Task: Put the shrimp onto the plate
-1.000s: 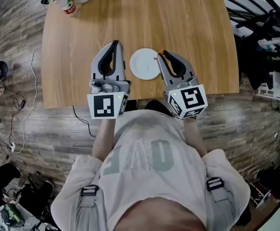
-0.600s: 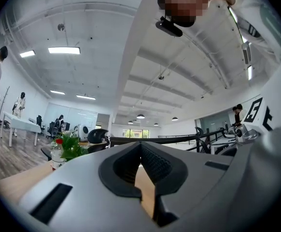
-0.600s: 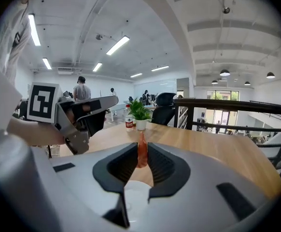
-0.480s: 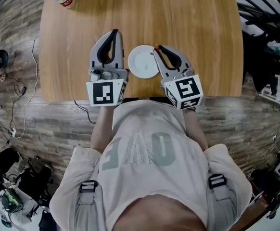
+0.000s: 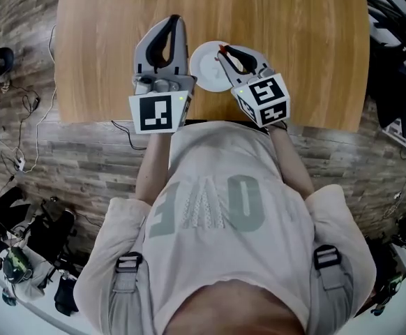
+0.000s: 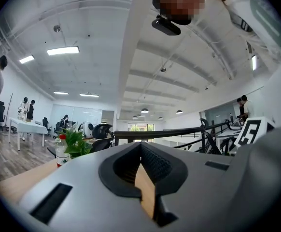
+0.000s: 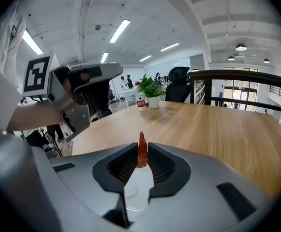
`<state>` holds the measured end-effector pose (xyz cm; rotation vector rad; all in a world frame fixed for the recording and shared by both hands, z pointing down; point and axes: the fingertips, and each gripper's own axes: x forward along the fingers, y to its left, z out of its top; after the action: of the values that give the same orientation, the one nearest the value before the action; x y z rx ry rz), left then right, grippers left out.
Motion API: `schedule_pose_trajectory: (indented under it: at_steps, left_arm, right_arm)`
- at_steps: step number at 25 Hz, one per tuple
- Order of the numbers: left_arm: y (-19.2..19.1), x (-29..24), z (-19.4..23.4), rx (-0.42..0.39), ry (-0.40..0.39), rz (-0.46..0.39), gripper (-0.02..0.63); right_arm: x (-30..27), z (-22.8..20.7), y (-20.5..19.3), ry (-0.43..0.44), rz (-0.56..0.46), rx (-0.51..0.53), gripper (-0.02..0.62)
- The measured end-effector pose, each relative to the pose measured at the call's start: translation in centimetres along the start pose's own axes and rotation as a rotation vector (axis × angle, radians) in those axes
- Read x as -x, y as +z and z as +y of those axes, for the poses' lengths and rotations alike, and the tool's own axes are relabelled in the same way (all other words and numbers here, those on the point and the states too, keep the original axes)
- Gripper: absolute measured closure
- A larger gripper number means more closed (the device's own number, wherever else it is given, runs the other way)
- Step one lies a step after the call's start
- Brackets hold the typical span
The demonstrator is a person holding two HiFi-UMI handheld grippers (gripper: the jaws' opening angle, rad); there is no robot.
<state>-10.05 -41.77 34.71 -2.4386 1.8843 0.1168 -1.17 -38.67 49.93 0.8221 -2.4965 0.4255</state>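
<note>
Your right gripper (image 5: pixel 223 50) pinches the shrimp (image 7: pixel 142 151) above the plate (image 5: pixel 203 70) near the table's (image 5: pixel 301 40) front edge, left gripper (image 5: pixel 176 19) closed on nothing; next, probably lower and release.

The head view looks steeply down past the person's chest onto the table (image 5: pixel 280 19) at upper frame. Each gripper view sits close behind its jaws: the left tilts ceilingward, the right faces along that shared table

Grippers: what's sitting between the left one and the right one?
The plate lies between the left gripper and the right gripper, in the head view.
</note>
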Motion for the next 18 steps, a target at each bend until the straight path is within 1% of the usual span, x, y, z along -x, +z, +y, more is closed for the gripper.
schedule_pose_trajectory:
  at_steps: [2,5,8,9,13,17,18]
  left_arm:
    - [-1.0,0.3,0.5,-0.003,0.014,0.037,0.597]
    - [-1.6,0.4,1.2,-0.010,0.022,0.033,0.597]
    - [-2.7,0.6,1.6,-0.013,0.030,0.071,0.597]
    - [-2.8,0.6,1.7,-0.010,0.033,0.072,0.598]
    - [-3.7,0.5,1.9,-0.001,0.035,0.078,0.597]
    - [-3.8,0.5,1.7,0.016,0.048,0.076,0.598]
    - [-3.7,0.5,1.6,0.020,0.053,0.075,0.597]
  right_arm:
    - [-1.2,0.2,-1.6,0.015,0.053,0.001,0.528]
    - [-2.5,0.6,-3.6,0.032,0.133,0.003,0.528]
    - [-3.3,1.1,-5.7,0.053,0.217,-0.006,0.528]
    - [-3.5,1.1,-6.2,0.052,0.237,-0.008,0.528]
    - [-4.2,0.6,-7.8,0.030,0.298,-0.007,0.528]
    - [-4.0,0.7,-8.6,0.043,0.329,0.000,0.525]
    - [-3.8,0.7,-8.5,0.049,0.328,0.000,0.513]
